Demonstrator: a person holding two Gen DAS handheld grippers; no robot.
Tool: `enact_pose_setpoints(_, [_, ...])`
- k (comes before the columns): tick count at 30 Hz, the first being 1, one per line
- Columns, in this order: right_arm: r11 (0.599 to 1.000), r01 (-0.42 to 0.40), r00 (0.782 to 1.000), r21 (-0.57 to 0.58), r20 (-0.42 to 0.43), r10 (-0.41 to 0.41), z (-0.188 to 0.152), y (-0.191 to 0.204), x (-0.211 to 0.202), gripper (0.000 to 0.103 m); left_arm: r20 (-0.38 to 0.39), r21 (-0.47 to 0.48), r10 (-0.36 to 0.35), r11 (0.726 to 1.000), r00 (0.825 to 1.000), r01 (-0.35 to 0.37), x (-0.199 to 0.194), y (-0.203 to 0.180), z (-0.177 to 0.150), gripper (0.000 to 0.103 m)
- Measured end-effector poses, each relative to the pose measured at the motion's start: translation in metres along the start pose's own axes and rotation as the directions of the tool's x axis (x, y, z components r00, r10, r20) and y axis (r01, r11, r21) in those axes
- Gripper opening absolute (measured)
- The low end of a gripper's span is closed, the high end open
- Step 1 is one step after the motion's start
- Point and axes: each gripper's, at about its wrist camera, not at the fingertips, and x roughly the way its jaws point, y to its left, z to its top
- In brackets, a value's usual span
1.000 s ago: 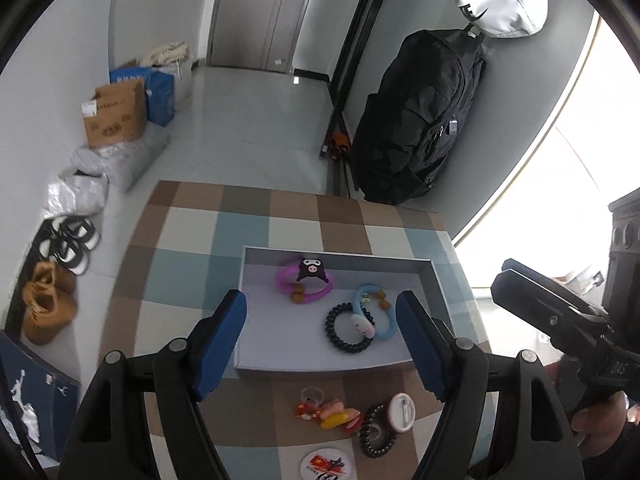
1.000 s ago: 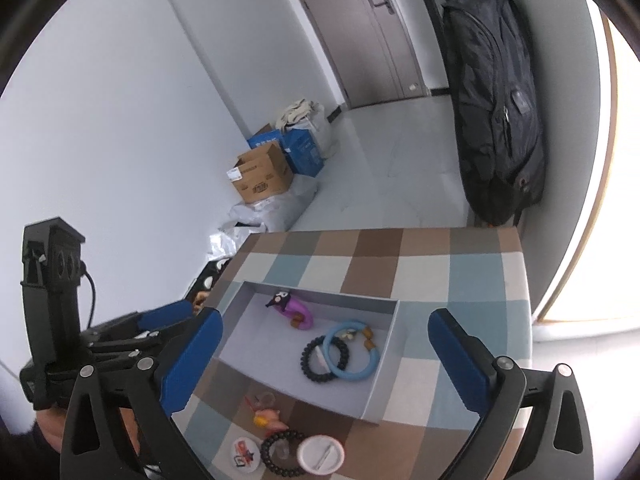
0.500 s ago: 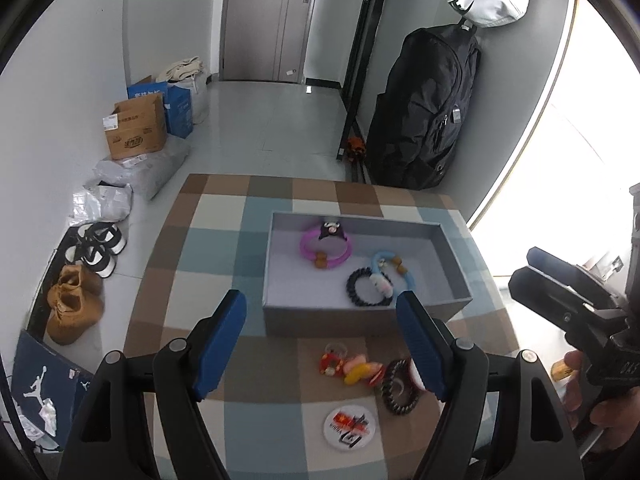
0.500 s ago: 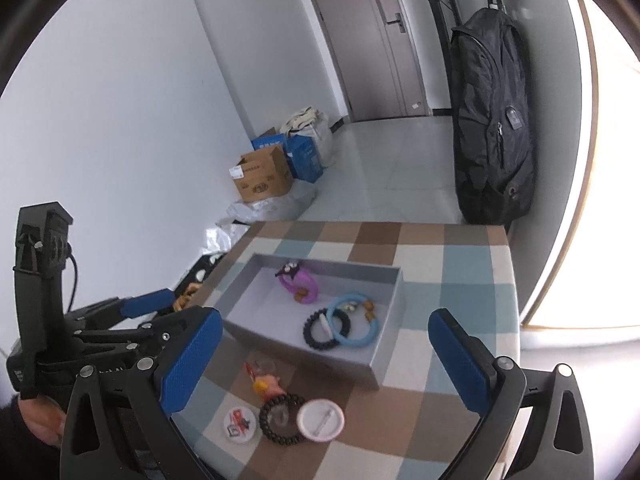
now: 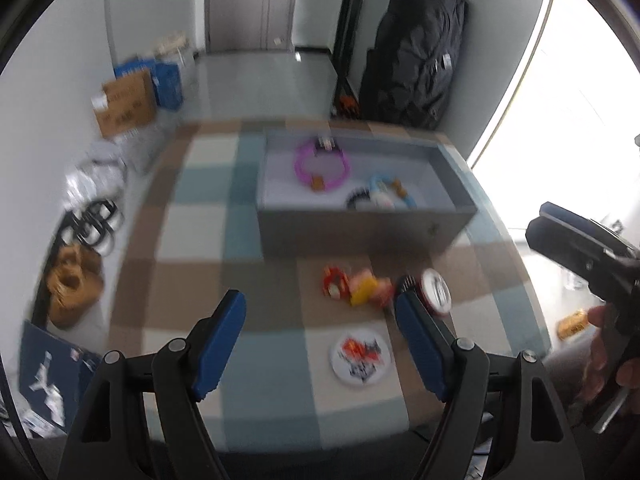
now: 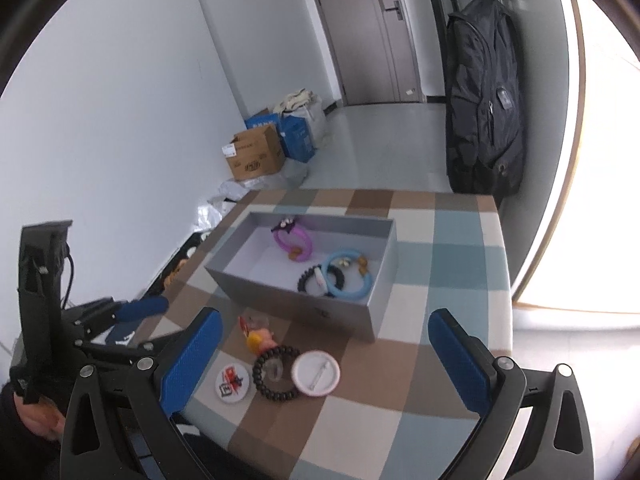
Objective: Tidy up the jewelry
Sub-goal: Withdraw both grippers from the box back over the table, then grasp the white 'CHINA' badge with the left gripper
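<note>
Table (image 6: pixel 416 404) wore brown, blue and white checked cloth; grey rectangular box (image 6: pixel 320 312) on it; grey door (image 6: pixel 360 40) behind. Both grippers (image 5: pixel 320 320) (image 6: pixel 324 344) spread, empty.

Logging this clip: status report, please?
Left gripper and right gripper open, empty. Three bracelets in box; black bracelet, badges, charms on the table outside it. Nothing in the way.
</note>
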Motion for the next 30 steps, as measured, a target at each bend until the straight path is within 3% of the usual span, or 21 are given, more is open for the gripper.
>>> enact_pose_setpoints(8, [1.000, 0.008, 0.999, 0.020, -0.047, -0.007, -0.011, -0.001, 0.007, 0.103, -0.110, 0.112, 0.010, 0.994, 0.994, 0.002, 0.022, -0.018, -0.021, 0.074])
enact_pose_setpoints(24, [0.998, -0.003, 1.000, 0.069, -0.030, 0.005, -0.006, -0.010, 0.001, 0.103, -0.157, 0.146, 0.049, 0.989, 0.986, -0.026, 0.032, -0.025, -0.025, 0.073])
enact_pose_setpoints(28, [0.997, -0.002, 1.000, 0.080, -0.025, 0.004, -0.006, -0.013, 0.000, 0.103, -0.144, 0.191, 0.065, 0.981, 0.987, -0.037, 0.030, -0.033, -0.029, 0.056])
enact_pose_setpoints(30, [0.996, 0.000, 1.000, 0.088, -0.024, 0.002, -0.005, -0.015, -0.001, 0.103, -0.139, 0.212, 0.051, 0.977, 0.989, -0.020, 0.028, -0.038, -0.030, 0.041])
